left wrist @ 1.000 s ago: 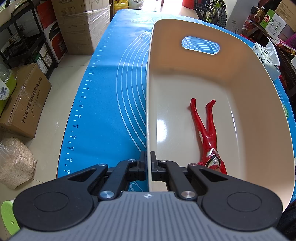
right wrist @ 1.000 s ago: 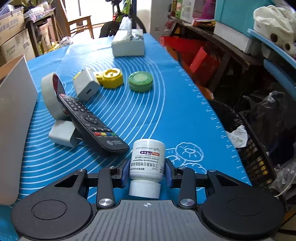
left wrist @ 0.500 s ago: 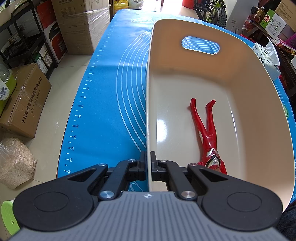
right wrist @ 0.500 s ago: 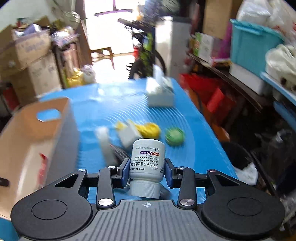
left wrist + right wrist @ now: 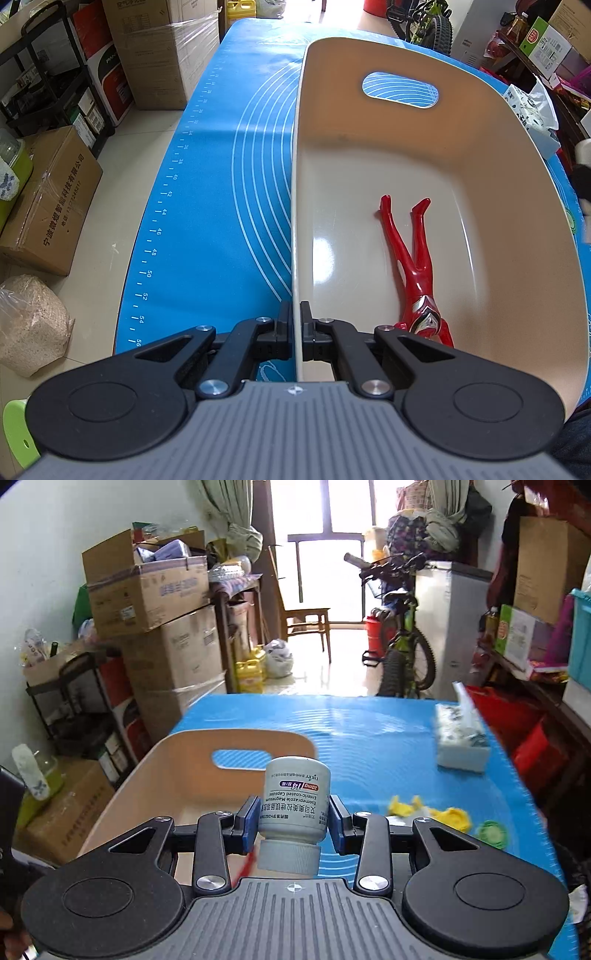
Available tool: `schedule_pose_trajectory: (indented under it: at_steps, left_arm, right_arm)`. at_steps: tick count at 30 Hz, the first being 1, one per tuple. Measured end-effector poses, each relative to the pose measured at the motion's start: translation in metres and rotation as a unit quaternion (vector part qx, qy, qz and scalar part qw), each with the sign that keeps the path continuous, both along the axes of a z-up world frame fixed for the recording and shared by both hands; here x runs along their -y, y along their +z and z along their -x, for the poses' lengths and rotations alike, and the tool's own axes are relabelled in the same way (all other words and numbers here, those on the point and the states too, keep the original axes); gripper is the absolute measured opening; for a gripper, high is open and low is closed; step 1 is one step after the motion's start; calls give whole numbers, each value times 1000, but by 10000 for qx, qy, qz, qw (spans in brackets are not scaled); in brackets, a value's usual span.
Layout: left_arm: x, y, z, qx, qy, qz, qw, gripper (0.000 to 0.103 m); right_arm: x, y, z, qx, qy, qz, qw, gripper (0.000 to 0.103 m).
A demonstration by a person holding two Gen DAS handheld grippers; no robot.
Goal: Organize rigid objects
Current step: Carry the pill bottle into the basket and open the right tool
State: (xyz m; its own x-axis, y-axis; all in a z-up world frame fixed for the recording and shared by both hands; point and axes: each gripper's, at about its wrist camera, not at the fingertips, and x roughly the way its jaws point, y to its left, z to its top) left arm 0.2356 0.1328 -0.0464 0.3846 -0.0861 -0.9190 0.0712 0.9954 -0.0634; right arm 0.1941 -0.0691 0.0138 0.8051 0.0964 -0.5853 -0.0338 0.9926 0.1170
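**One toy binned, bottle on its way, more still out**

The left gripper (image 5: 295,325) had its jaws pinched tight on the near rim of the beige bin (image 5: 480,155). Inside that bin lay only the red figure (image 5: 413,266). The right gripper (image 5: 293,821) held the white pill bottle (image 5: 295,797), cap toward the camera, above the bin's right edge, not yet dropped. Right of the bin, a yellow piece (image 5: 452,818) and green lid (image 5: 493,832) waited on the counter (image 5: 388,731).

Daylight floods in from a blown-out window (image 5: 345,550) at the room's far end, leaving a soft glare patch on the bin (image 5: 321,254) floor. Fisheye bending curves the mat (image 5: 221,192) edges; small objects on the right-hand view's mat smear with motion blur.
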Motion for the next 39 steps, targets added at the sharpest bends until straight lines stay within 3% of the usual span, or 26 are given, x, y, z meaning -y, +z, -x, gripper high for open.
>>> schedule_pose_trajectory:
  at_steps: [12,24,28,31,39]
  left_arm:
    - [-1,0,0,-2,-14,-1,10000,4]
    - [-2,0,0,-2,-20,-11,10000,4]
    - [-1,0,0,2,-18,-9,10000,4]
    - [-1,-1,0,4,-16,-4,10000,4]
    - [1,0,1,3,-11,2,10000,4]
  right_arm:
    - [-59,-41,-35,-890,483,118,9948,45]
    - [-79,-73,-51,-2050,771,421,9748,45]
    - [-76,-72,-49,-2028,787,422,9751,48]
    - [-71,-67,-44,-1892,806,331,9781,60]
    - [-31,-23,-25,-1238,650,55,9902,66]
